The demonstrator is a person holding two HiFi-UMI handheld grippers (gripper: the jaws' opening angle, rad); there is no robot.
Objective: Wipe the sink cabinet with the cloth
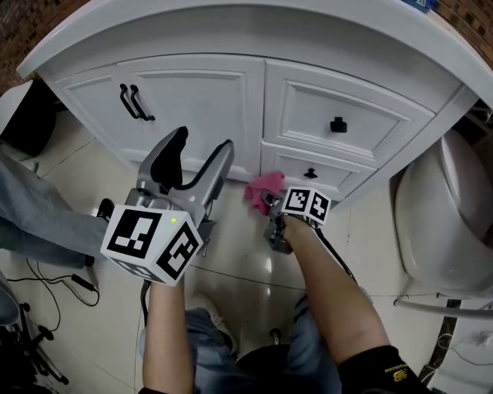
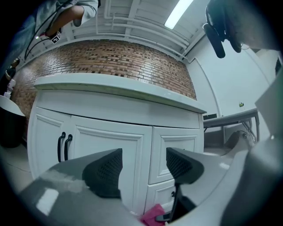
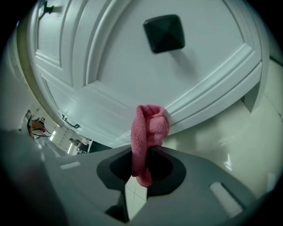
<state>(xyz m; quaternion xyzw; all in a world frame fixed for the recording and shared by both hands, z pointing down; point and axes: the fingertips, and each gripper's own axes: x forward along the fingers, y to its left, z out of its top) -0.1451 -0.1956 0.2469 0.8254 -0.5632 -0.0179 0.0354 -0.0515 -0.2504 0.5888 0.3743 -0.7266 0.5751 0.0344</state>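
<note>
**Right tool** (image 3: 143, 165): jaws closed on a pink cloth (image 3: 148, 128). The cloth hangs bunched past the tips and appears to touch the moulded lower rail of the sink cabinet (image 1: 200, 100), below the lower drawer's black knob (image 3: 164, 33).

**Left tool** (image 2: 141, 165): jaws wide apart with nothing between them. It is held off the cabinet at 9 o'clock of the right tool, facing the door with paired handles (image 1: 135, 102).

**Step in hand, as I judge it:** wiping the bottom rail. To do it well, the cloth should lie flatter against the moulding, pressed lightly and drawn along the groove. The hard jaw tips should stay off the paint and steer round the knob.

**Edges and room:**
- The worktop (image 1: 231, 23) overhangs at 12 o'clock.
- A white rounded fixture (image 1: 447, 223) crowds 3 o'clock, near the cabinet's corner.
- The tiled floor (image 1: 246, 262) lies just beneath the rail.
- The open run lies toward 9 o'clock, along the doors.
- Cables (image 1: 54, 285) trail at 8 o'clock, well apart.
</note>
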